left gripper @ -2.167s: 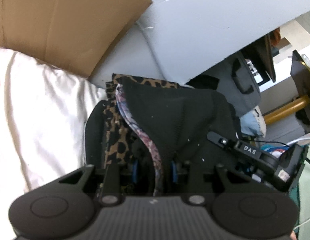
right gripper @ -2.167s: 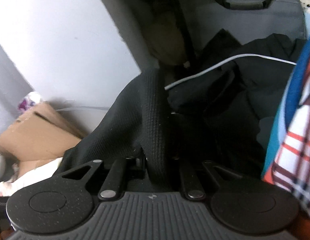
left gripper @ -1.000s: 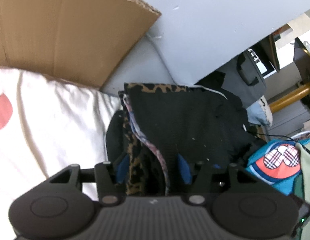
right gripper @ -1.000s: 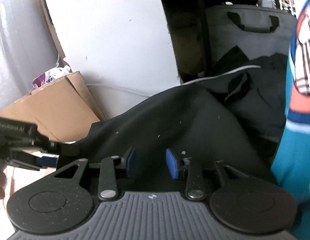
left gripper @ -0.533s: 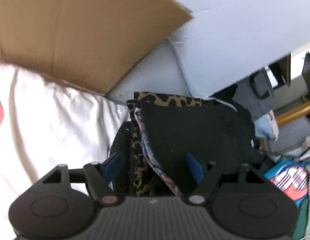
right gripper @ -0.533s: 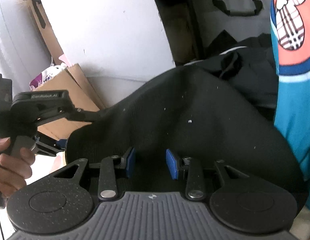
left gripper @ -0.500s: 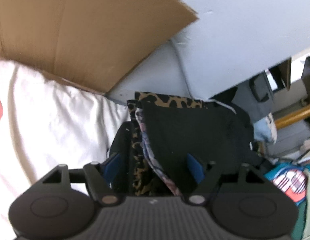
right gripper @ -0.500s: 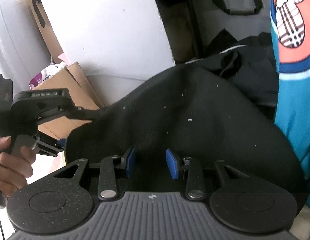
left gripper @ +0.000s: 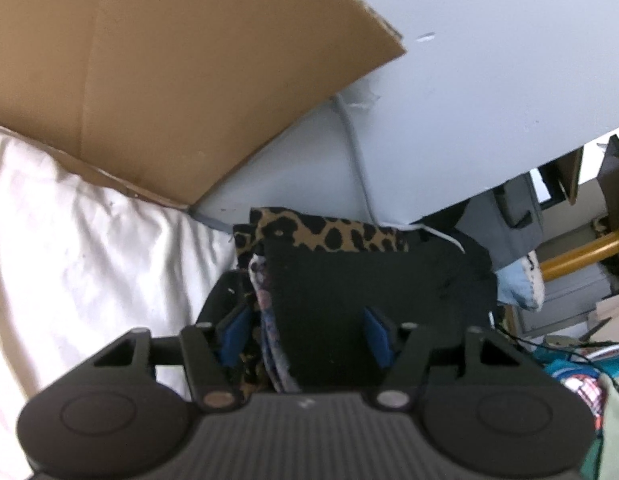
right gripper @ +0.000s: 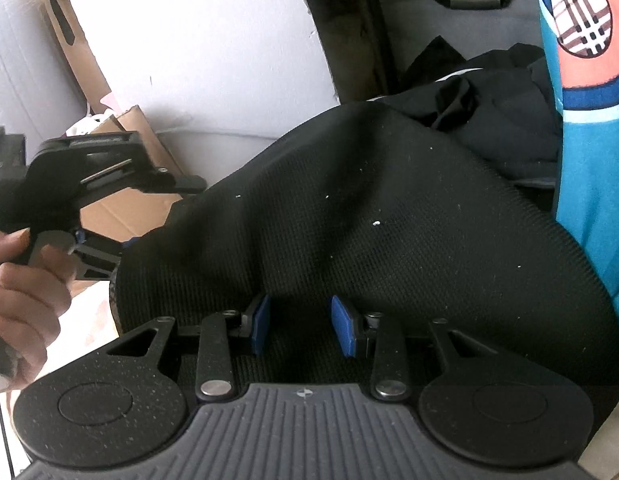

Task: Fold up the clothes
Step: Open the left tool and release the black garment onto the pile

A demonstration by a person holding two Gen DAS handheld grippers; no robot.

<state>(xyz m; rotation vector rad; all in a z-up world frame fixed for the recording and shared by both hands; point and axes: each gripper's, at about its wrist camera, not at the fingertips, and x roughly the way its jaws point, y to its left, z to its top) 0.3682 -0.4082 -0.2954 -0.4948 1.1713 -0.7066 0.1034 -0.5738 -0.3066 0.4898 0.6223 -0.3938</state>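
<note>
Garment stock, as I read it from my two wrist feeds. Item one: black knit garment [right gripper: 349, 216], folded, topmost on a stack; it spreads straight ahead of my right gripper [right gripper: 301, 330] and passes under its blue pads [right gripper: 343, 330], which stand a narrow gap apart with only the flat cloth below and between them, nothing pinched that I can see. Item two: same black knit garment [left gripper: 349, 300] in the left feed, lying between the fingertips of my left gripper [left gripper: 305, 334]; the jaws are closing, the blue pads [left gripper: 375, 336] flanking the cloth at its near edge, the left pad set outside the stack's side layers; firm contact I cannot confirm. Item three: leopard-print cloth [left gripper: 329, 232] beneath the black piece, showing along the far edge. Item four: pale patterned fabric [left gripper: 269, 320] in the stack's left side. Item five: white sheet [left gripper: 89, 260] left of the stack. Item six: cardboard flap [left gripper: 169, 72] behind it. Item seven: teal printed garment [right gripper: 589, 140] to the right, just beside the black knit. Item eight: a hand [right gripper: 21, 292] on the left gripper's handle.
</note>
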